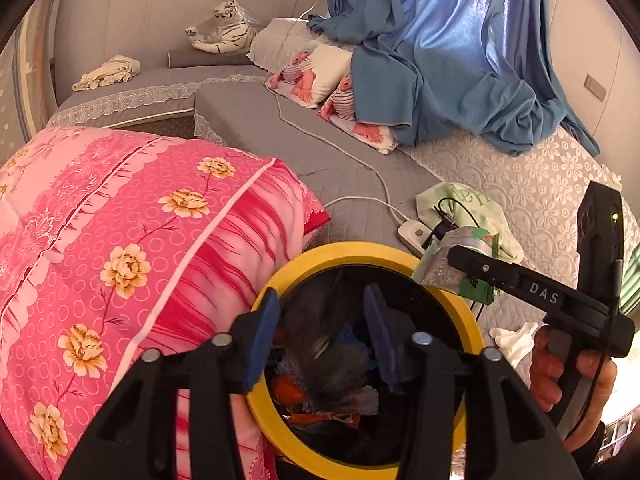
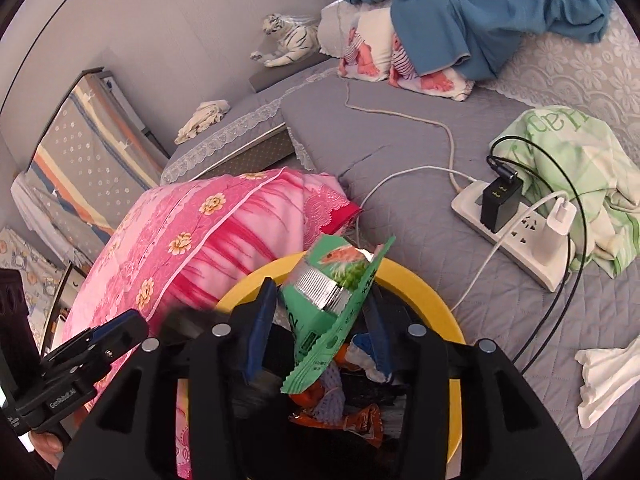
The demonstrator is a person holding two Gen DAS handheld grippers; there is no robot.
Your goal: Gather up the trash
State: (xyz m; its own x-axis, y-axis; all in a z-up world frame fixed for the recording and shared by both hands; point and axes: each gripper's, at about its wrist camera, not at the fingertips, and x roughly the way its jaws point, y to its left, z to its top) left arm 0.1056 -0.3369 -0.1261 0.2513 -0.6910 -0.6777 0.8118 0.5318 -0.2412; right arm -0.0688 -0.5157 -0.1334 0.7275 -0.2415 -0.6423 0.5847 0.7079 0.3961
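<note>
Already part-filled: our yellow-rimmed bin (image 2: 420, 280) on the bed, wrappers inside, more trash outside.

We count orange packets (image 2: 360, 420) and blurred scraps in the bin. Our right gripper (image 2: 316, 336) stands half open over it, the green snack wrapper (image 2: 336, 292) between its pads (image 2: 256, 332), apparently loose, so probably dropping in. Our left gripper (image 1: 324, 336), half open above the bin mouth, grips nothing. Left to collect, we judge: white crumpled tissue (image 2: 608, 376) on the grey quilt (image 2: 400, 208).

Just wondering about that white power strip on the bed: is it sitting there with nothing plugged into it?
No. The white power strip has a black adapter and a white charger plugged into it.
</note>
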